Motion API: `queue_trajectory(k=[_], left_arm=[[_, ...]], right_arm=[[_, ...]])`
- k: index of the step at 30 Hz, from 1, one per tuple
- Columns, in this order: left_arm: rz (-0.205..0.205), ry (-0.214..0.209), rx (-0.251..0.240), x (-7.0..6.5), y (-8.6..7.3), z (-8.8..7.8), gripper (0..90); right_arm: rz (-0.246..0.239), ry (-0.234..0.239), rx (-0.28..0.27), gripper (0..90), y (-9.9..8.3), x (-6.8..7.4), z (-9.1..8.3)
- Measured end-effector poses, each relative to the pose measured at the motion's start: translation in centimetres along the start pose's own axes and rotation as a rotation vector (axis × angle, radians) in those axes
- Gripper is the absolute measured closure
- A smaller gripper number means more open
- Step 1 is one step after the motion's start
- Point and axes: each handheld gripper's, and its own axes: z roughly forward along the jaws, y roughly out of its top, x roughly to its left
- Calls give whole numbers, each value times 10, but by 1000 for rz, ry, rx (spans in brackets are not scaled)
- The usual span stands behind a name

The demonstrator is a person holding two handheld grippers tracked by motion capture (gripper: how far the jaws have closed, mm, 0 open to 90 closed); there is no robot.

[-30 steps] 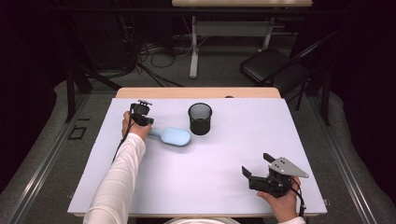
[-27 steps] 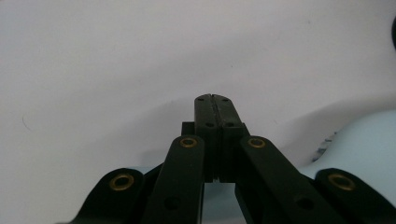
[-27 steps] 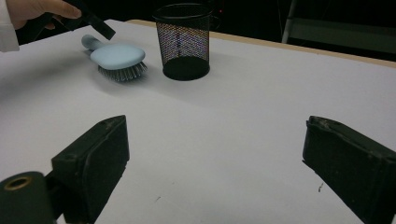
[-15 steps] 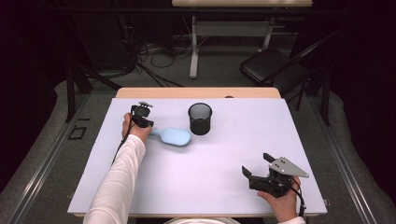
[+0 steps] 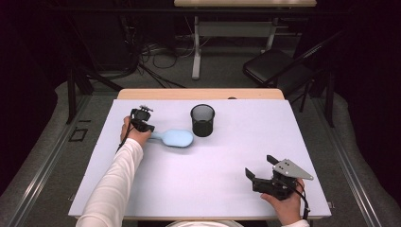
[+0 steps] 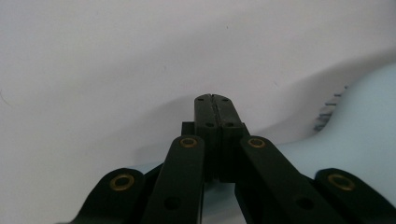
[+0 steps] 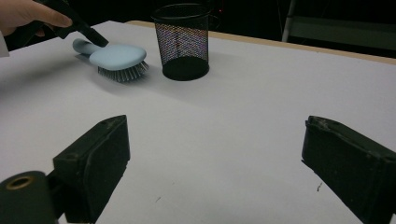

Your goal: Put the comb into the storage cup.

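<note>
Over on the left, the left gripper (image 5: 150, 130) sits on the handle of the pale blue brush (image 5: 174, 138), and in the left gripper view its jaws are pressed flat together with no handle between the tips. It looks like the handle lies beneath the jaws, not in them, so I can't call this a hold. The brush lies bristles down on the white table (image 5: 203, 184), head pointing toward the black mesh cup (image 5: 202, 120), just beside it without touching.

If the brush is headed for that cup, the smart play is to open up, drop lower, take the handle squarely across its width, then lift level so the bristles clear the rim.

Moving right, the right gripper (image 5: 263, 173) rests near the front edge, well apart from everything, jaws spread wide and holding nothing.

The count: one brush, one mesh cup, two grippers, one table.
</note>
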Motion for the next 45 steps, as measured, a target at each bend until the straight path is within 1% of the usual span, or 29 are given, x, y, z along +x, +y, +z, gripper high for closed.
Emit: queue_trajectory(k=[2,3,4,5,10,16,20,24,27,31,32,33,34,36,38,41,42,45], left_arm=[[11,-7,2,1,-3,-2,900],[11,-7,2,1,-3,-2,900],[13,-16,0,1,-5,-3,900],[13,-16,0,1,-5,-3,900],[22,-42,-4,2,-11,-7,900],[64,-63,-2,-3,-19,-12,900],[86,-75,7,-6,-24,-14,900],[107,-89,18,-6,-30,-17,900],[108,-95,13,-6,-34,-18,900],[106,-114,6,-7,-42,-21,900],[111,-113,12,-7,-43,-21,900],[117,-114,12,-8,-44,-22,900],[114,-116,3,-9,-44,-22,900],[121,-121,5,-10,-45,-24,900],[118,-126,2,-11,-46,-25,900],[119,-133,1,-13,-47,-25,900],[129,-138,1,-15,-48,-26,900],[135,-145,7,-18,-49,-27,900]], right_arm=[[3,1,-1,75,0,0,0],[3,1,-1,75,0,0,0],[2,1,0,75,0,0,0],[3,1,1,76,0,0,0],[12,4,-2,77,0,0,0],[18,6,-3,78,0,-1,0],[20,8,-2,80,0,-1,0],[19,8,-2,84,0,-1,0],[20,8,-3,85,0,-1,0],[27,12,-3,87,-1,-1,1],[26,11,-3,87,-1,-1,1],[27,12,-2,87,-1,-2,1],[24,10,2,87,-1,-2,1],[32,12,5,87,-1,-1,1],[24,10,1,87,-1,-2,1],[24,11,-3,89,-1,-2,1],[24,11,1,89,-1,-2,1],[27,11,2,89,-1,-2,1]])
